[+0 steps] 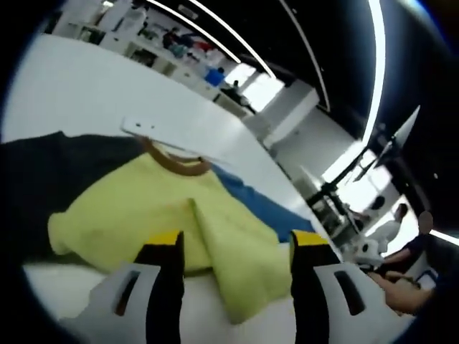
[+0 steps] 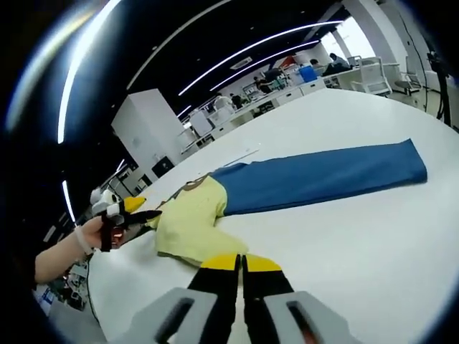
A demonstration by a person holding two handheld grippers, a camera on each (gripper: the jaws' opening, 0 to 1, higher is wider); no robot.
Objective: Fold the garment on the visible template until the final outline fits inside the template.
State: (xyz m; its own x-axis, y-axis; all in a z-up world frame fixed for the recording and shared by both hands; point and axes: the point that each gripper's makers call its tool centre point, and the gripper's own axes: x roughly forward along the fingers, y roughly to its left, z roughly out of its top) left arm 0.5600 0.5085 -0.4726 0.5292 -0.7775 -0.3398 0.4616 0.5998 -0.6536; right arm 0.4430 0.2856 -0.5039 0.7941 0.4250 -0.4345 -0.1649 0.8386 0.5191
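A garment lies flat on the white table (image 2: 358,236): a yellow body (image 2: 190,218) with a brown collar (image 1: 176,163), and a long blue part (image 2: 323,179) stretching away to the right. In the left gripper view the yellow cloth (image 1: 143,208) has a folded flap (image 1: 237,265) lying between my jaws. My left gripper (image 1: 238,247) is open just above that near edge, and it also shows as the left gripper (image 2: 129,213) at the garment's left end. A dark sheet (image 1: 43,172) lies under the yellow part. My right gripper (image 2: 242,262) is shut, empty, short of the yellow edge.
A white strip (image 1: 154,130) lies on the table beyond the collar. A hand and forearm (image 2: 68,251) hold the left gripper. People sit past the table edge (image 1: 398,218). Benches with equipment (image 2: 287,75) line the far side. White tabletop (image 1: 93,79) spreads behind the garment.
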